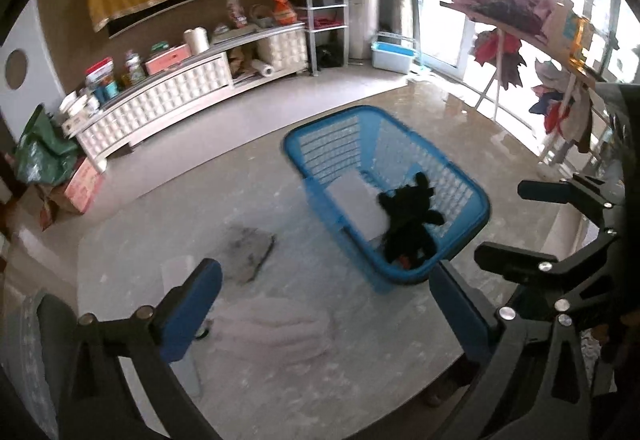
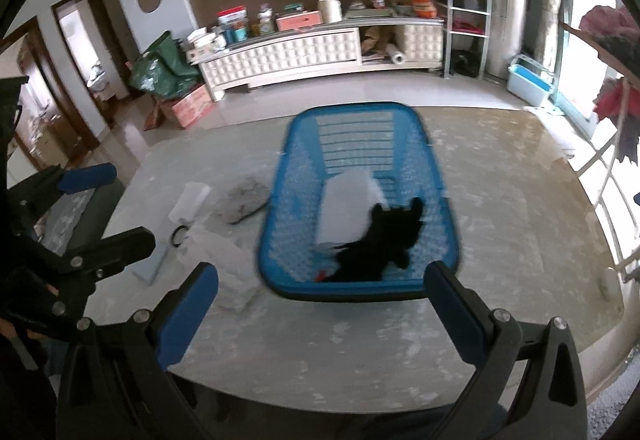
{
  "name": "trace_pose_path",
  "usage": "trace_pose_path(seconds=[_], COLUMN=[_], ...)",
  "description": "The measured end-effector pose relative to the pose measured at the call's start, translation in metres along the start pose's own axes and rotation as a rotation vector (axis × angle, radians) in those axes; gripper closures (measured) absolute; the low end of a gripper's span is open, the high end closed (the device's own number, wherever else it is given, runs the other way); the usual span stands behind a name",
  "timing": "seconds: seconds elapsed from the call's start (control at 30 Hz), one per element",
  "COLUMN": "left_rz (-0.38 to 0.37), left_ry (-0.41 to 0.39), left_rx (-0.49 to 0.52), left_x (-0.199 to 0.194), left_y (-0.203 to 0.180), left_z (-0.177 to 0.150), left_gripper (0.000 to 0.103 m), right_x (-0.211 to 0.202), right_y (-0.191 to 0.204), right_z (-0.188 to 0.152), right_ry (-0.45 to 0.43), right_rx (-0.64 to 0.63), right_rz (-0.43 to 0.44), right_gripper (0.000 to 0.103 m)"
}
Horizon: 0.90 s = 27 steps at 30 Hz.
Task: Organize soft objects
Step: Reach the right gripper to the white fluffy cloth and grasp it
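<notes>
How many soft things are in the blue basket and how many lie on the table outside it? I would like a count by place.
In the blue basket: 2 (black plush toy, white folded cloth)
On the table outside: 3 (white towel, grey cloth, small white piece)
Total: 5

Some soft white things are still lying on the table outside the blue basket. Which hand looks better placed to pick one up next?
Probably the left. The left hand-held gripper is open with the white glove lying right between its fingers, beside the blue basket. The right hand-held gripper, also open, faces the basket instead.
</notes>
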State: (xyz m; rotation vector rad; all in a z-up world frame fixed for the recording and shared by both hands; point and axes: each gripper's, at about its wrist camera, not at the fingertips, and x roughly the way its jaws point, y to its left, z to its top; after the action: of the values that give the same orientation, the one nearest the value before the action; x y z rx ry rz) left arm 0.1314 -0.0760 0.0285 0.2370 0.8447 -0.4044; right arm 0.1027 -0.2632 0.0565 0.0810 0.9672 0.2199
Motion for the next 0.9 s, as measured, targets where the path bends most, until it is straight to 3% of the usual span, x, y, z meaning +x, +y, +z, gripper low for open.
trace_pose_path(seconds=[0.4,0.9], left_rz=[0.088,0.095], left_ry=[0.035,0.12], left_rx=[-0.134,-0.252], left_x=[-0.019,0.012], left_y=[0.073,0.136], left_z=[-0.056,-0.11], left_gripper=[0.0,0.0], right_x=[0.043,0.119], right_y=[0.066,0.13], right_z=[0.009,0.006], right_ry=[0.061,0.207], right_rx=[-0.131,-0.276], right_rz=[0.066,0.118], right_gripper=[0.0,0.0])
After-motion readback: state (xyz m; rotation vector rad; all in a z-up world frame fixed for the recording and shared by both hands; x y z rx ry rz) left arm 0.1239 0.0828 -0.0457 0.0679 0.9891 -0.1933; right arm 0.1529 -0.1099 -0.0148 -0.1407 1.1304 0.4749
